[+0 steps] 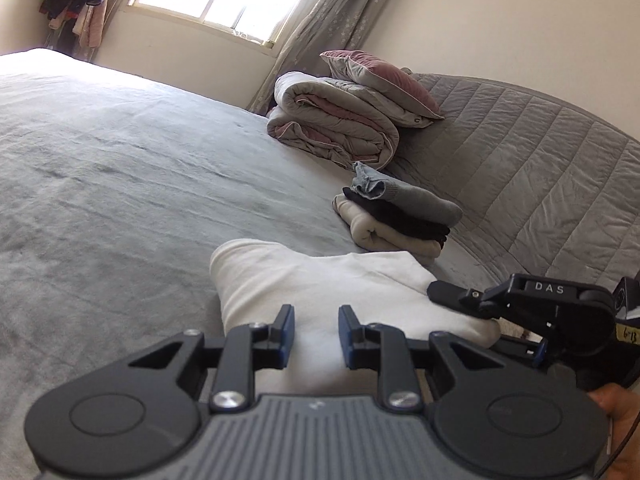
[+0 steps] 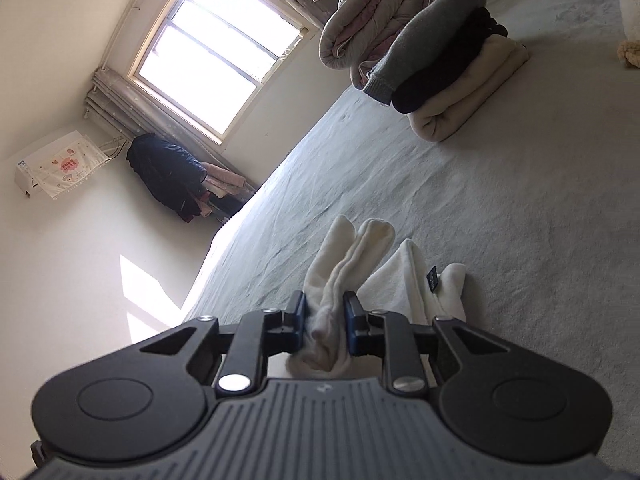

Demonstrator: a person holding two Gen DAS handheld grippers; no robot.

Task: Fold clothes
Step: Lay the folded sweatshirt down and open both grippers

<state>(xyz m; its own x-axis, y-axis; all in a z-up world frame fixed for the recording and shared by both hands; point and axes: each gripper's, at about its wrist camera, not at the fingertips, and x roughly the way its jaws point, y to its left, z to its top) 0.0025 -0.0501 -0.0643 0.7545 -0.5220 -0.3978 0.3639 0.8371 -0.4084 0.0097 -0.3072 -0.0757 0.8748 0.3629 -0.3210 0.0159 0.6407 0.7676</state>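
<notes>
Both tongs work over a grey bed (image 1: 120,168): left (image 1: 316,330) parted, right (image 2: 325,322) clamping white garment (image 2: 344,264).

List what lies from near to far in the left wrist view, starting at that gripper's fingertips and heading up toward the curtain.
left gripper → white garment → stack of folded clothes → rolled quilt → pillow → curtain.

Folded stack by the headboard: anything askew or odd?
Slightly. The grey top garment on the folded stack has a bunched cuff sticking up at one end and overhangs the black and cream layers. Nothing spilled or damaged.
</notes>
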